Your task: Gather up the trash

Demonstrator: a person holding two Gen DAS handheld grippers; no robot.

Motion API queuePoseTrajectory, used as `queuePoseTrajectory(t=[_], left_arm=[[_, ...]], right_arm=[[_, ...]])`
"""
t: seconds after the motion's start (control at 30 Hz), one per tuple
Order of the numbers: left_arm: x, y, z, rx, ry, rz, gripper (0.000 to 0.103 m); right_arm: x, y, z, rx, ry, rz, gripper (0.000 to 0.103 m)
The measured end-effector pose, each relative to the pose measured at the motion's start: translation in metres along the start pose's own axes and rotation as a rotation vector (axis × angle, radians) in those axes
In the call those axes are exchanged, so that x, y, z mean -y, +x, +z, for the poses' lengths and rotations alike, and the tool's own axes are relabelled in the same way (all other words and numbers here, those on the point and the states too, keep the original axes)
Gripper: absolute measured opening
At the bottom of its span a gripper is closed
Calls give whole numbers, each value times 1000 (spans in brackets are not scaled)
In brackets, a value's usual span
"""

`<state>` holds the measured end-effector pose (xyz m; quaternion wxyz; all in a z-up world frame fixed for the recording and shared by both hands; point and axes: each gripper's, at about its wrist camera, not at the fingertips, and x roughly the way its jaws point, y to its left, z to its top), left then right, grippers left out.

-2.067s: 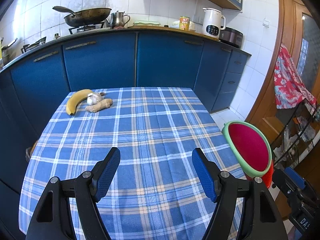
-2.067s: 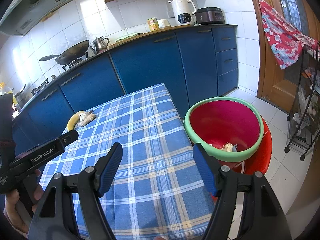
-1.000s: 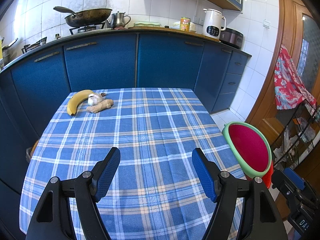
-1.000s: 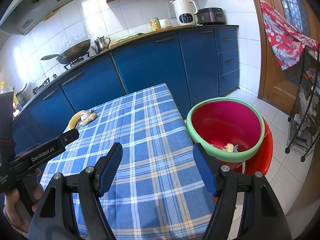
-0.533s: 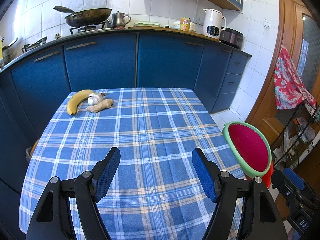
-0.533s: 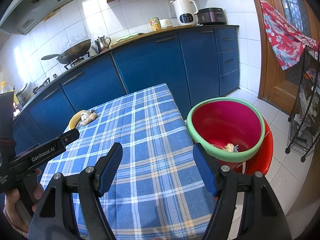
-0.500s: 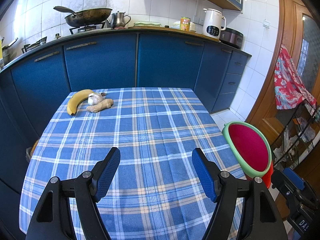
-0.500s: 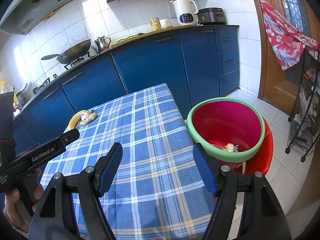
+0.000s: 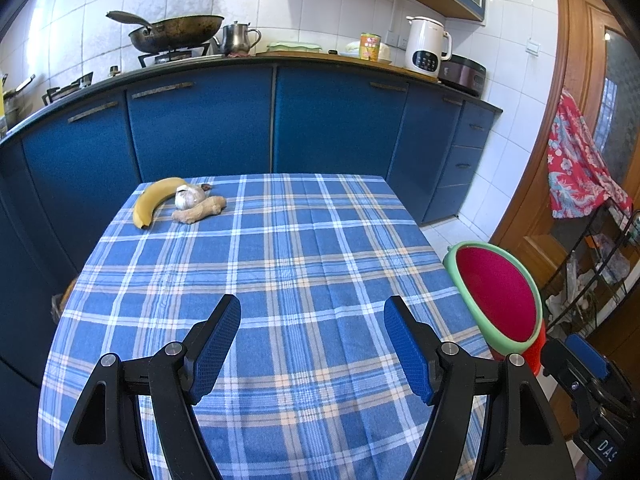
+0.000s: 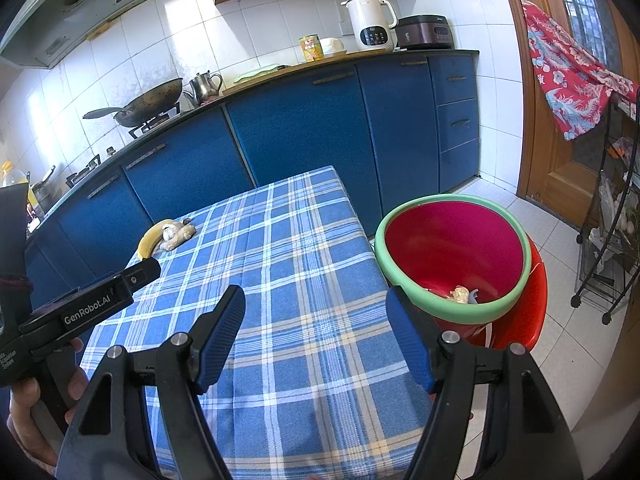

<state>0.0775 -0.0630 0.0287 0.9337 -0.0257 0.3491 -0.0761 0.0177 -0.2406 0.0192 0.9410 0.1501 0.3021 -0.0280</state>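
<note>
Trash scraps [image 10: 460, 294] lie at the bottom of the red bin [image 10: 452, 248] with the green rim, which stands off the table's edge, just ahead of and to the right of the right gripper [image 10: 316, 336]. That gripper hangs over the blue checked tablecloth [image 10: 280, 264] with its jaws wide apart and nothing between them. Far ahead and to its left, at the far corner of the table, a banana [image 10: 150, 238], a garlic bulb [image 10: 170, 233] and a piece of ginger [image 10: 182, 236] lie close together.

From the left gripper [image 9: 312, 344], the same group sits well ahead and to the left: the banana [image 9: 154, 200] outermost, the garlic bulb [image 9: 189, 196] touching it, the ginger [image 9: 199, 210] just in front of the garlic. Its jaws also stand wide with only cloth [image 9: 280, 248] beneath them. The bin [image 9: 500, 300] is to its right, beyond the table's side edge, near the other gripper's body.

A person's hand [image 10: 30, 412] grips the left tool's handle at the lower left of the right view. Blue cabinets [image 9: 200, 128] run behind the table
</note>
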Motion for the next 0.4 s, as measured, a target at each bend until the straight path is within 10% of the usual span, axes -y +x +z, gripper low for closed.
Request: queuePoseTrajectory(t=[0.4], left_arm=[[0,0,-2,-3,-1,0,75]], right_arm=[[0,0,0,0,0,-1,73]])
